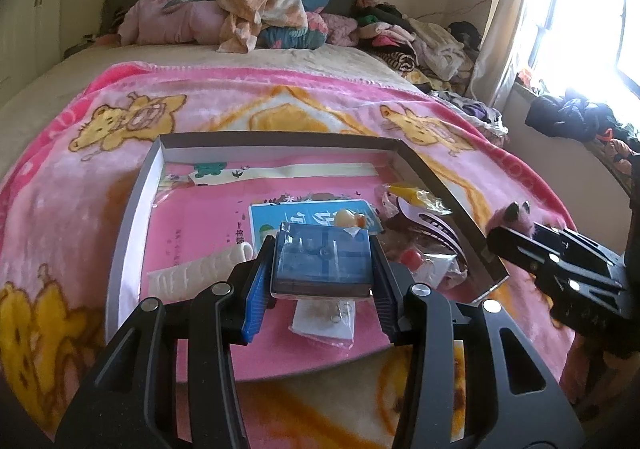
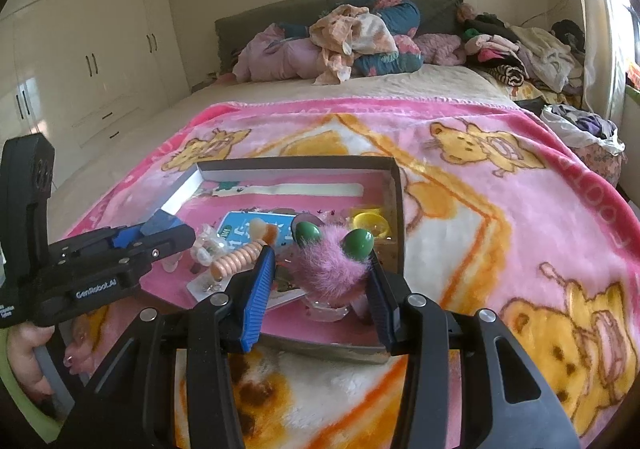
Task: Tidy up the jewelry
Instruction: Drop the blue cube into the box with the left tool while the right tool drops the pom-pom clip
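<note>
A shallow cardboard box (image 1: 136, 185) lies on the pink blanket and holds jewelry and small items. My left gripper (image 1: 322, 269) is shut on a clear blue plastic case (image 1: 322, 257), held above the box's front half. My right gripper (image 2: 324, 277) is shut on a pink furry hair ornament with two green beads (image 2: 332, 261), over the box's near right corner (image 2: 396, 249). In the left wrist view the right gripper (image 1: 516, 225) shows at the right with pink fluff at its tips. A coiled peach hair tie (image 2: 236, 259) lies in the box.
A pink cartoon-bear blanket (image 2: 500, 209) covers the bed. The box also holds a blue card (image 1: 272, 213), a white coiled tie (image 1: 200, 269), a yellow packet (image 1: 412, 195) and a small bag with earrings (image 1: 328, 323). Piled clothes (image 1: 260, 9) lie at the headboard. A window (image 1: 588, 9) is at right.
</note>
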Demonstrator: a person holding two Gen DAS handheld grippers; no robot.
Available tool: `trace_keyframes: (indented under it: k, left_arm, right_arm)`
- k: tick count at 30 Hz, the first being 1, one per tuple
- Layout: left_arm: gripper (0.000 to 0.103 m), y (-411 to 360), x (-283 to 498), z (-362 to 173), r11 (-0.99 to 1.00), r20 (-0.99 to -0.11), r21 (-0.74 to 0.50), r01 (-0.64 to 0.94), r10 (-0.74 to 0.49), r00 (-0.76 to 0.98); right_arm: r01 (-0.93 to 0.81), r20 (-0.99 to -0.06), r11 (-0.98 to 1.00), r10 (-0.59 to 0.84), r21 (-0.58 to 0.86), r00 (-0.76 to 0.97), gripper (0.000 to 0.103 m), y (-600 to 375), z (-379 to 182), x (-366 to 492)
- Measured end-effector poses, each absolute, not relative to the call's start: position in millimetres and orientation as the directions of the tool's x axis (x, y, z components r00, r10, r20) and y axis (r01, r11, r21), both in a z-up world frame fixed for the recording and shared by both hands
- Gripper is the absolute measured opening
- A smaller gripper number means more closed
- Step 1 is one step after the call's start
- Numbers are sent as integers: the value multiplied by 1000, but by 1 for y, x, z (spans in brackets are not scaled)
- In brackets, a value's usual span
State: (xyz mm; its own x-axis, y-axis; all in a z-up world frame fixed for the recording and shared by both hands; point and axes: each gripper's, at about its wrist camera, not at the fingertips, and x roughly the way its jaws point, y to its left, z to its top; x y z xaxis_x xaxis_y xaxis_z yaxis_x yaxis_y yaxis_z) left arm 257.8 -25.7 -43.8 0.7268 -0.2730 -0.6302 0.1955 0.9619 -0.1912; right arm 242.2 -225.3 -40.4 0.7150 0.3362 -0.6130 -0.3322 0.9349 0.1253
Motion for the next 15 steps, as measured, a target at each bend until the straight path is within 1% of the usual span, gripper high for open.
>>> trace_keyframes:
  k: [15]
  left_arm:
    - [36, -35, 281, -53, 963, -650, -183, 196, -268, 711]
  right_arm:
    - [-379, -652, 918, 361, 121, 667, 43, -204, -66, 241]
